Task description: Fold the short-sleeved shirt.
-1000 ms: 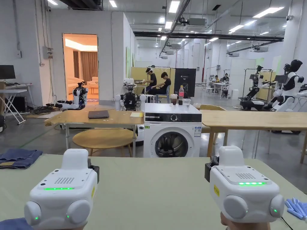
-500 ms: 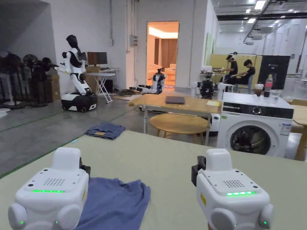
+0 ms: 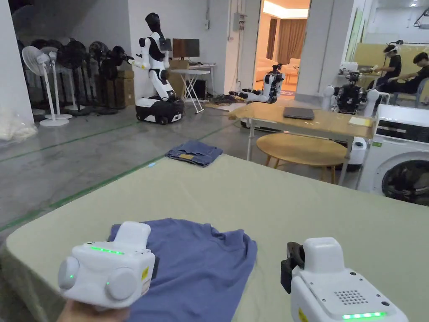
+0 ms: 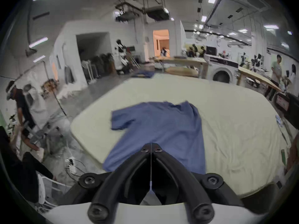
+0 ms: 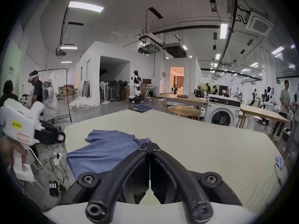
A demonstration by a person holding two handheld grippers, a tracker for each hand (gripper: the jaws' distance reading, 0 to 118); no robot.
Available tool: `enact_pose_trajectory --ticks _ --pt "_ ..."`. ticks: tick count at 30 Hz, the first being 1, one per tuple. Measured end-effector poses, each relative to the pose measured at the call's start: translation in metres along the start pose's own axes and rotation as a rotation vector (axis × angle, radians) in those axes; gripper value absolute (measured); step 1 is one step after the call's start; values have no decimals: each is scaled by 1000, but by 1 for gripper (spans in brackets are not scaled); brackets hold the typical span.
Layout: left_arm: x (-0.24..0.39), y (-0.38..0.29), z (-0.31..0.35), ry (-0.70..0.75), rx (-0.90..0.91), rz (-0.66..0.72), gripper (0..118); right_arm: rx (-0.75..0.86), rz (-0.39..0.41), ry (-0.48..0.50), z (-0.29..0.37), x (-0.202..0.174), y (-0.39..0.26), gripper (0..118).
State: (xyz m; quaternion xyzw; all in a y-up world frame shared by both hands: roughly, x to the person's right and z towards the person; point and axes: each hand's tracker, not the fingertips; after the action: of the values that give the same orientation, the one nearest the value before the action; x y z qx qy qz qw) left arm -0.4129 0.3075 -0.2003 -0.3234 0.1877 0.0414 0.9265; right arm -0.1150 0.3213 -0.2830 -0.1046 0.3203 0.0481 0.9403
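- Head view: one blue shirt (image 3: 197, 268) lies spread, a little rumpled, on the pale green tabletop (image 3: 293, 209) near its left front corner, and it is not yet folded.
- My left tool (image 4: 151, 148) hangs over the shirt's near part; in the left gripper view its two jaws meet at the tips with nothing between them, so it is closed and empty.
- My right tool (image 5: 149, 146) is over bare tabletop just right of the shirt; in the right gripper view its jaws also meet at the tips, closed on nothing.
- One folded pair of jeans (image 3: 195, 153) sits at the tabletop's far corner, well apart from the shirt.
- One washing machine (image 3: 402, 159) stands beyond the tabletop on the right; I cannot tell what is in its drum.
- One laptop (image 3: 298, 112) lies closed on a wooden table (image 3: 326, 123), with one round table (image 3: 301, 150) below it.
- One white robot (image 3: 157, 71) stands on the floor at the back left.
- Two people (image 3: 404, 69) sit at the far right.
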Motion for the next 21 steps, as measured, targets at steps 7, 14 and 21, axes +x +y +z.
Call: enact_pose_trajectory --ticks 7,14,21 --pt "38 31 -140 -102 -119 -29 118 -79 45 -34 -24 14 -26 0" --pt "89 35 -267 -177 -271 -31 118 -164 20 -78 -45 40 -51 0" --pt "82 19 -295 -108 -344 -10 98 -212 4 -105 -46 61 -70 0"
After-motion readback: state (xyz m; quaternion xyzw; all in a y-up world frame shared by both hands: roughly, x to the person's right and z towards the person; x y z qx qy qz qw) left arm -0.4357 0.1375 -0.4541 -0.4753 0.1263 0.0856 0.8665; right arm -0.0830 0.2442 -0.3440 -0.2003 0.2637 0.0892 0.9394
